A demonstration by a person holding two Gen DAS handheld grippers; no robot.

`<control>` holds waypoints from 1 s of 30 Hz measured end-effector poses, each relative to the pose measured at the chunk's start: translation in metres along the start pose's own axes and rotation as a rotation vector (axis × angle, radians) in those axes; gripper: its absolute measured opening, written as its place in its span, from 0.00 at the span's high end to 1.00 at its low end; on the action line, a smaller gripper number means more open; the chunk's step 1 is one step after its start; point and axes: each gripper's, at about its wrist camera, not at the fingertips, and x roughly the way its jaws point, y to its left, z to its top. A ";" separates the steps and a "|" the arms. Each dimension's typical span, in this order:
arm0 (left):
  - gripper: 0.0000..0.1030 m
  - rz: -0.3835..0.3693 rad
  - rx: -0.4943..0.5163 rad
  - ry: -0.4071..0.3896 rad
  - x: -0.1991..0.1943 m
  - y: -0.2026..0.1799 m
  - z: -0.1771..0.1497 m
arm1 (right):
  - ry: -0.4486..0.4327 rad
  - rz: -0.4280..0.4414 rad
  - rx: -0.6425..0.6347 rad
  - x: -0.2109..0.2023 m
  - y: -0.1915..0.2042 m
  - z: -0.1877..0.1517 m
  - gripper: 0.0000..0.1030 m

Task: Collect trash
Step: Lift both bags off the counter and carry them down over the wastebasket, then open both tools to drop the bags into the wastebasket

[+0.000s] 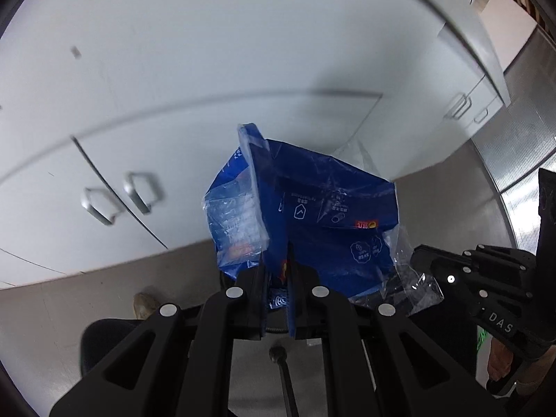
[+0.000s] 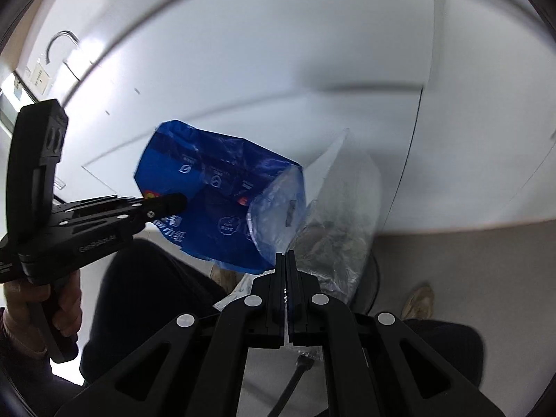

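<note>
- the left gripper (image 1: 276,267) has its fingers clamped on the lower edge of a blue plastic wrapper (image 1: 312,215), which rises from the fingers toward 12 o'clock in the left wrist view.
- the right gripper (image 2: 285,264) has its fingers pressed fully together on a clear plastic bag (image 2: 333,215); the thin film runs between the pads and spreads toward 1 o'clock.
- in the right wrist view the blue wrapper (image 2: 208,187) hangs at 10 o'clock of the right fingers, touching the clear bag's left side, with the left gripper (image 2: 170,201) biting it from 9 o'clock.
- both pieces are held in the air in front of white cabinet doors (image 1: 146,132), above a grey floor (image 1: 69,305); the person's shoes (image 2: 420,300) show below.
- step in hand, as i judge it: the trash is carried in both grippers toward a drop place.
- no bin shows in either view, so the next move calls for finding one, keeping both grips firm, since the light film could slip out.
</note>
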 end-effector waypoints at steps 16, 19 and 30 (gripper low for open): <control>0.92 -0.016 -0.063 0.364 0.177 0.040 -0.034 | 0.333 -0.009 0.070 0.151 -0.049 -0.030 0.94; 0.92 -0.018 -0.050 0.399 0.196 0.036 -0.033 | 0.371 -0.034 0.103 0.176 -0.055 -0.029 0.94; 0.05 0.062 0.015 0.390 0.209 0.026 -0.031 | 0.435 -0.242 0.106 0.190 -0.064 -0.035 0.43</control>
